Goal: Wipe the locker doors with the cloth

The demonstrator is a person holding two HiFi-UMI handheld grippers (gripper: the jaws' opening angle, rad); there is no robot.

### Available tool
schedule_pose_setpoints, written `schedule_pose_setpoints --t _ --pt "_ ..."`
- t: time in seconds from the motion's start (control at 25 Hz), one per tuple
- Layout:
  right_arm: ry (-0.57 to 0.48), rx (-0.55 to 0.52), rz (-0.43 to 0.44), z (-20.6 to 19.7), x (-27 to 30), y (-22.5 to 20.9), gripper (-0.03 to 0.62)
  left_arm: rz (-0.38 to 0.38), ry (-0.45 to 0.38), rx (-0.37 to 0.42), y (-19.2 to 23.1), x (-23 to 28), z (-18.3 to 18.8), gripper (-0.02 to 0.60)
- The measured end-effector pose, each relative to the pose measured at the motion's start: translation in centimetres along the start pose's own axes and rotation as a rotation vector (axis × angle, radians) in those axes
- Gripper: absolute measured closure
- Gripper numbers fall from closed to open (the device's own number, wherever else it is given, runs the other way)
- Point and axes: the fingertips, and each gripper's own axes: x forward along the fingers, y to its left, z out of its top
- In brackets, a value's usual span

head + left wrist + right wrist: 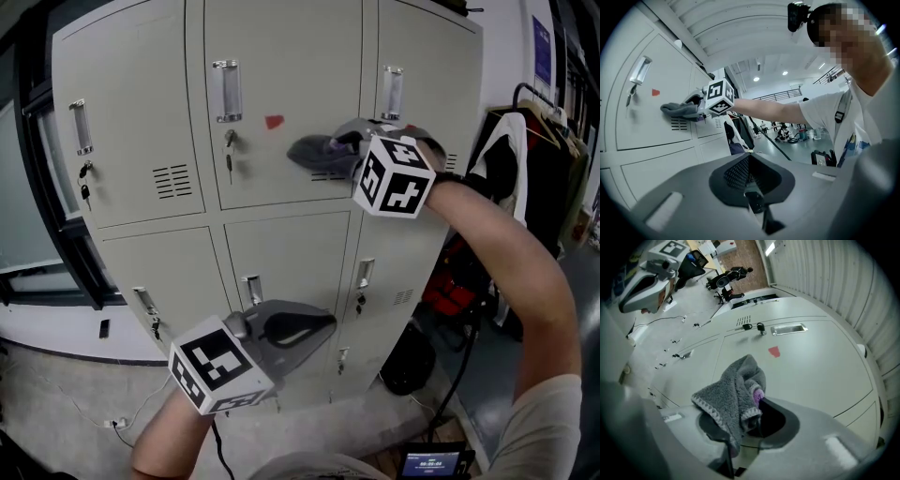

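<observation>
A bank of beige lockers fills the head view. A grey cloth point(314, 152) point(679, 109) point(736, 390) is pressed against the upper middle locker door point(281, 66), just right of and below a small red mark point(274, 121) point(774, 351). My right gripper point(349, 148) point(757, 404) is shut on the cloth, which bunches over its jaws. My left gripper point(326, 323) point(752, 187) hangs lower, in front of the bottom middle door. Its jaws are together with nothing between them.
Keys hang from the locks of the upper doors point(229, 161). A rack of hanging clothes point(525, 141) stands right of the lockers, with a black bag point(408, 361) on the floor beside it. A dark window frame point(37, 187) borders the left. A small screen point(431, 462) lies near my feet.
</observation>
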Motion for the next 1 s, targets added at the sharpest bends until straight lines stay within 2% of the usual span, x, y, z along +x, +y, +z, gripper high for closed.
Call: schedule_pose_setpoints --t 0.2,0.32,0.48,0.84,1.0 --pt "0.025 -0.009 0.066 -0.5 0.5 2.8 0.49 0.005 0.0 -0.005 -0.3 -0.6 -0.4 0.578" --pt "0.015 -0.018 0.068 0.2 -0.4 1.7 0.49 0.012 0.001 -0.013 -0.4 -1.2 -0.6 0.578" --pt "-0.032 0.002 -0.019 2.3 -2.9 -4.2 0.49 0.026 -0.001 -0.014 -0.1 -1.7 -0.6 0.578" --pt "-0.09 0.036 -0.281 6.3 -8.1 -20.3 0.49 0.038 0.002 -0.006 0.3 -2.0 -0.6 0.578" --pt "-0.083 0.074 -0.36 6.9 -8.7 -25.0 0.49 0.042 0.006 -0.006 0.1 -1.9 -0.9 0.578"
